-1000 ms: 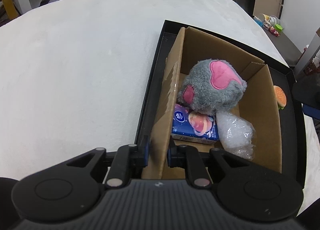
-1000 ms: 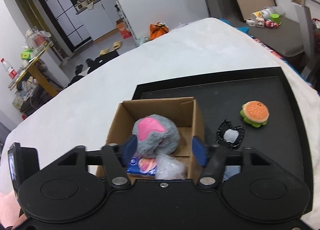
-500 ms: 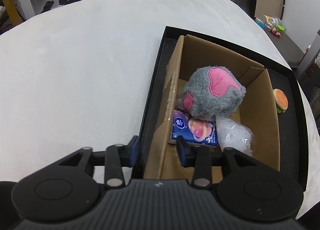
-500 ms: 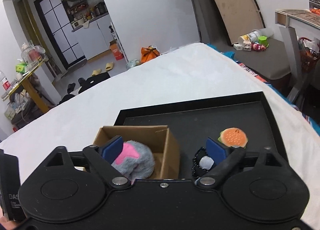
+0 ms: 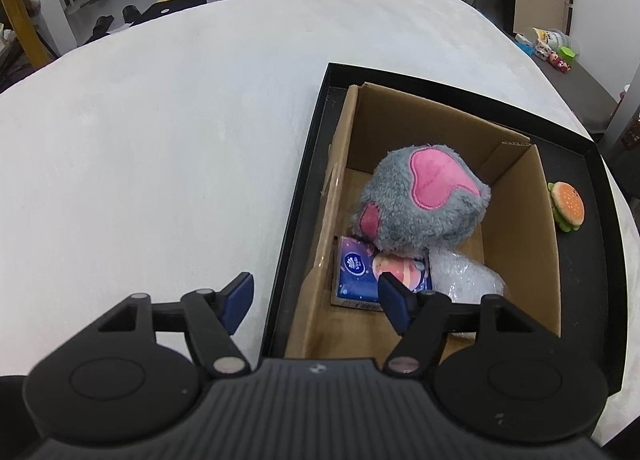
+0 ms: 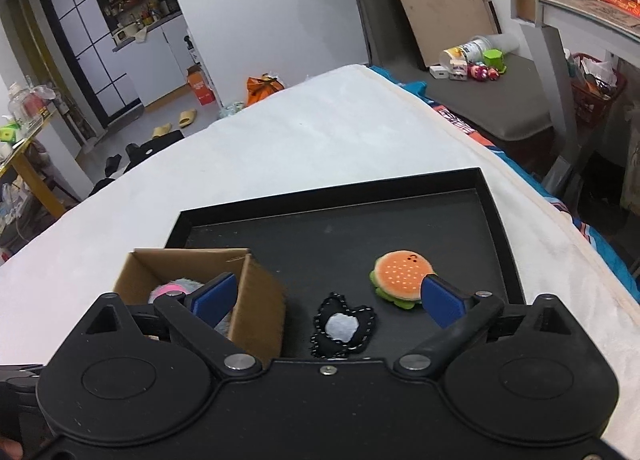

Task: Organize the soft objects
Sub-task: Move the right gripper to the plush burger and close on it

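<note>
Right wrist view: black plush patch (image 6: 345, 327) lies between released right tongs (image 6: 332, 298), seemingly untouched.

— What sort of place is this?
— A lived-in home. A white-covered bed (image 6: 320, 132) fills the room, with slippers (image 6: 188, 117) on the floor beyond it.
— And further back?
— A kitchen corner (image 6: 140, 20) with white cabinets and crowded shelves, a cluttered yellow table (image 6: 24, 164), toys (image 6: 484, 70) on a grey mat.
</note>
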A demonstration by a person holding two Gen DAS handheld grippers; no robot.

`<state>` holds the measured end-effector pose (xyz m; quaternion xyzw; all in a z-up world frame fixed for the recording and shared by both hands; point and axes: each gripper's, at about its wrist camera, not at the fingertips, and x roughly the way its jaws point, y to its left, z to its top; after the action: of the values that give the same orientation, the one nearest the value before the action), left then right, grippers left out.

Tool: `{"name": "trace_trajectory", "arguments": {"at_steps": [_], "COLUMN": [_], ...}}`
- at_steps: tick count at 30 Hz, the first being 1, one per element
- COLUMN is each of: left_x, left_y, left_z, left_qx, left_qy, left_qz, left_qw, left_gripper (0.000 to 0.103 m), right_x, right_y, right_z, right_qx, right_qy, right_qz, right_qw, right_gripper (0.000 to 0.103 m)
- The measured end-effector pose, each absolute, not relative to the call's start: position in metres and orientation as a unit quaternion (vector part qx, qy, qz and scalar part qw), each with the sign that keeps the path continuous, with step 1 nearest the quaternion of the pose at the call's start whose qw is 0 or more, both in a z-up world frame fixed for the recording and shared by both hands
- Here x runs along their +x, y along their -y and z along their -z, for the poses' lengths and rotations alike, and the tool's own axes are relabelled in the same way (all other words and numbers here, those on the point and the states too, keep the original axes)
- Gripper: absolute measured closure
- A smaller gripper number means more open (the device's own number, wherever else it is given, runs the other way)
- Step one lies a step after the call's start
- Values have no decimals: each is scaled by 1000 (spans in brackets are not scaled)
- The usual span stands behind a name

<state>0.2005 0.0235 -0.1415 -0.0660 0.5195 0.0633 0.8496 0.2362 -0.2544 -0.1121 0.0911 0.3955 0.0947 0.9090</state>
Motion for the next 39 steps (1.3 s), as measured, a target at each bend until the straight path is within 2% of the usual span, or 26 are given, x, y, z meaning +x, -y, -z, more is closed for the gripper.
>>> {"name": "trace_trajectory", "arguments": {"at_steps": [14, 39], "left_x": [213, 235], "left_y": [-9, 23], "left_z": [144, 158], "left_qx": [-51, -8], "left_qy": [-523, -540], "left_qz": [-69, -101], "left_qw": [848, 836], "left_gripper": [35, 32], "right_x": [265, 311], "right_y": [282, 279], "right_z": [151, 201], "right_qx": [123, 78], "right_qy": [-417, -451], "right_qz": [-59, -50], "right_qw": [898, 888], "right_gripper": [4, 5]}}
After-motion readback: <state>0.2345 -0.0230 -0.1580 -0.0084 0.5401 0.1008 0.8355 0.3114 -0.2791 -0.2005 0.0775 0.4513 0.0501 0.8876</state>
